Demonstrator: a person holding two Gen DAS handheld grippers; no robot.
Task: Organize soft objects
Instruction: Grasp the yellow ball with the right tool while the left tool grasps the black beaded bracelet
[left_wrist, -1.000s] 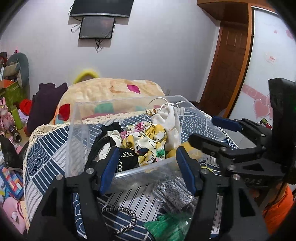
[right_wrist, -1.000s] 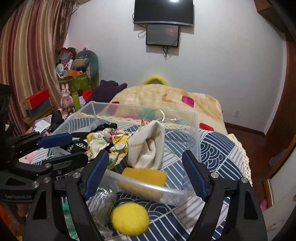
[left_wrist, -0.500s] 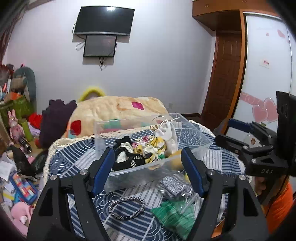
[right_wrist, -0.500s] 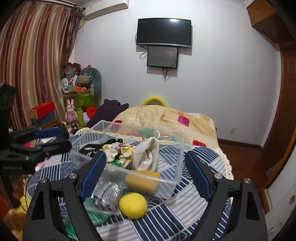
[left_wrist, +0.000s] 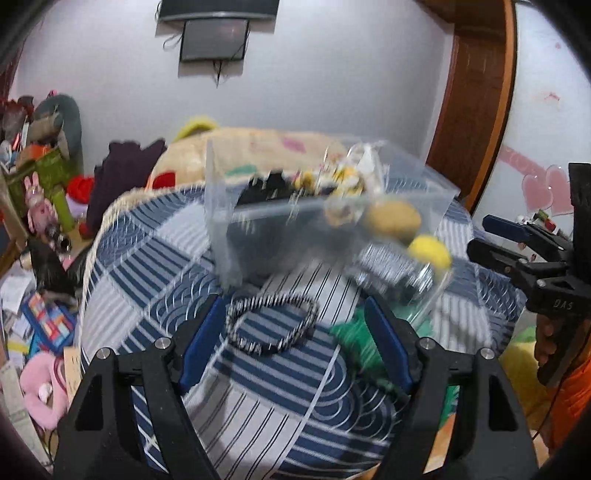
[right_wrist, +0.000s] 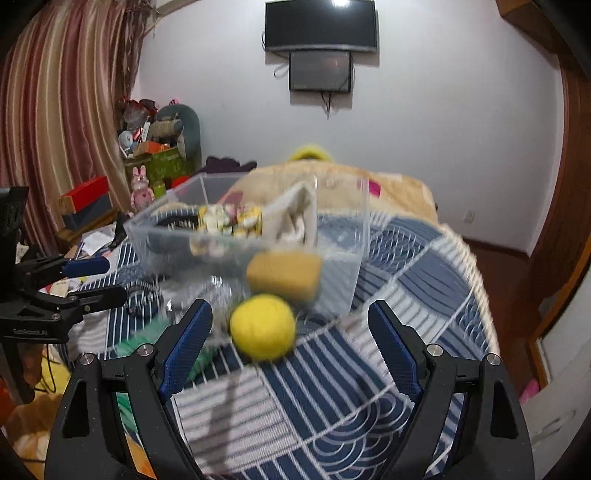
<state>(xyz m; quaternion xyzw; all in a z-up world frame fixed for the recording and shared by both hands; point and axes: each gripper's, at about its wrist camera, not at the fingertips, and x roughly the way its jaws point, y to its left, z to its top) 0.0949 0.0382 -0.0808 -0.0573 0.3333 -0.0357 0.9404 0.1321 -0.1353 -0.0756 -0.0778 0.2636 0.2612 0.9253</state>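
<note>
A clear plastic box (left_wrist: 236, 229) (right_wrist: 343, 258) stands on the blue patterned table and holds floral cloth (right_wrist: 229, 219), a cream pouch (right_wrist: 299, 218) and a yellow sponge (right_wrist: 284, 275). In front of it lie a yellow ball (right_wrist: 263, 326) (left_wrist: 430, 251), a black-and-white braided band (left_wrist: 273, 323), a green cloth (left_wrist: 356, 338) and a bag with grey patterned fabric (left_wrist: 395, 271). My left gripper (left_wrist: 295, 343) is open and empty over the band. My right gripper (right_wrist: 290, 343) is open and empty just before the ball.
The round table (right_wrist: 406, 295) drops off on all sides. A bed with a beige blanket (left_wrist: 258, 147) lies behind. Toys and boxes (right_wrist: 155, 162) clutter the left floor. A wooden door (left_wrist: 472, 110) stands at the right.
Both grippers have pulled back from the box and dipped toward the table front. The left one now frames the braided band and the right one frames the yellow ball. Both stay open.
</note>
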